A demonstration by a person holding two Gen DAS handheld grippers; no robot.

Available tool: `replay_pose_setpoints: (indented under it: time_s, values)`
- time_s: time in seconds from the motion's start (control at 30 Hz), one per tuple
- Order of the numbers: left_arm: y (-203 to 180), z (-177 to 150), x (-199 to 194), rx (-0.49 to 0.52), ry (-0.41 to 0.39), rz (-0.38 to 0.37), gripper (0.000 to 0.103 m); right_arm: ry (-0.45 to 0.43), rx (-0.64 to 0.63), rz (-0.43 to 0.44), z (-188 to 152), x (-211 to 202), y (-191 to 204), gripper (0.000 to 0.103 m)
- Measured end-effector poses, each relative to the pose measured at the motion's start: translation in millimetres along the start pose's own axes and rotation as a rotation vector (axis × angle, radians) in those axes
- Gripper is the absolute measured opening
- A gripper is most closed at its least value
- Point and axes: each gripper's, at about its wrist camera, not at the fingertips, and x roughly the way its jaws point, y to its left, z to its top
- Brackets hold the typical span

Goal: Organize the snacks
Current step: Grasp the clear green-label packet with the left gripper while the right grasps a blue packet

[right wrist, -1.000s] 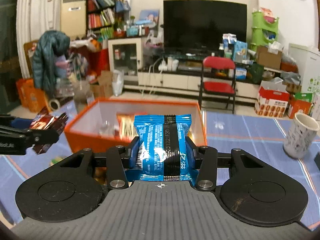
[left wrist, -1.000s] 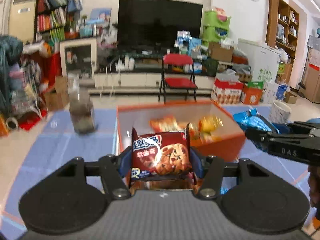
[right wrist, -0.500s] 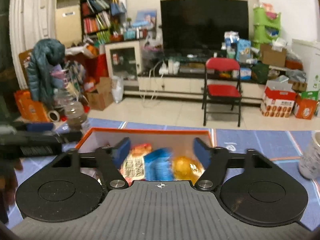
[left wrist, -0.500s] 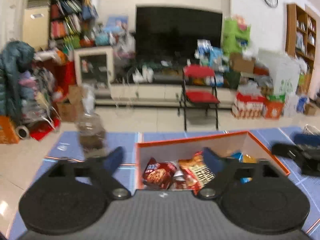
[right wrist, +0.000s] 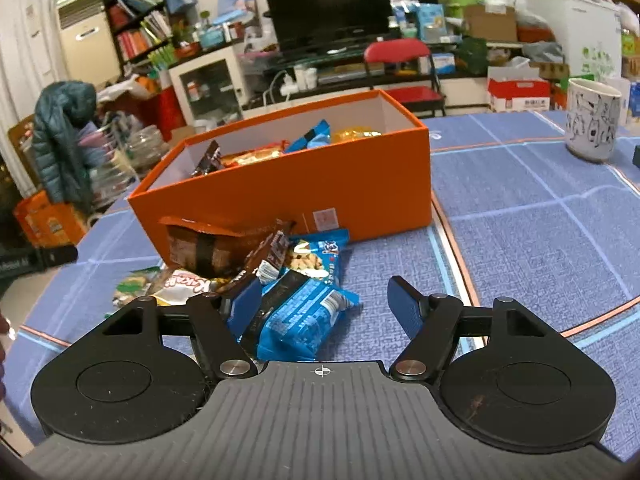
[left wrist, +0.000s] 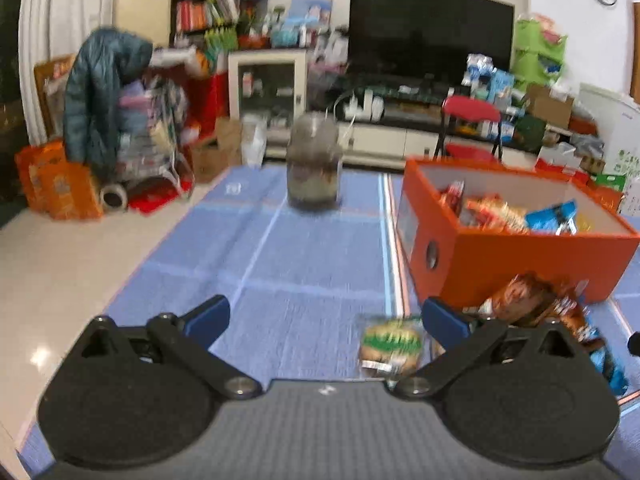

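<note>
Both grippers are hanging low over the counter with their jaws spread wide and nothing between them. The right gripper is hovering nearest the loose pile, its left finger just beside a blue packet that is lying flat with its long axis running from near-left to far-right. Just beyond it a second blue packet is lying beside a dark wrapper, and a brown packet is leaning against the near wall of the orange box, long axis running left to right. A pale packet with red lettering is resting at the pile's left edge.

The left gripper is facing mostly bare blue cloth, with a green-and-yellow packet lying just inside its right finger.

Farther back, the orange box is already holding several snacks, a blue one and a yellow one among them, so by my reckoning the job is partly done; about half a dozen packets are still waiting outside. A jar is standing far back on the left and a patterned mug far right, well apart from the pile.
</note>
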Motion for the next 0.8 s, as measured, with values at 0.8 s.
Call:
replay_pose_setpoints:
  time_s: [0.8]
  values:
    - [-20.4,-6.6,19.3,0.097,0.057,-0.001,0.101,0.076,0.029,0.005,-10.6,49.1,21.2,0.056]
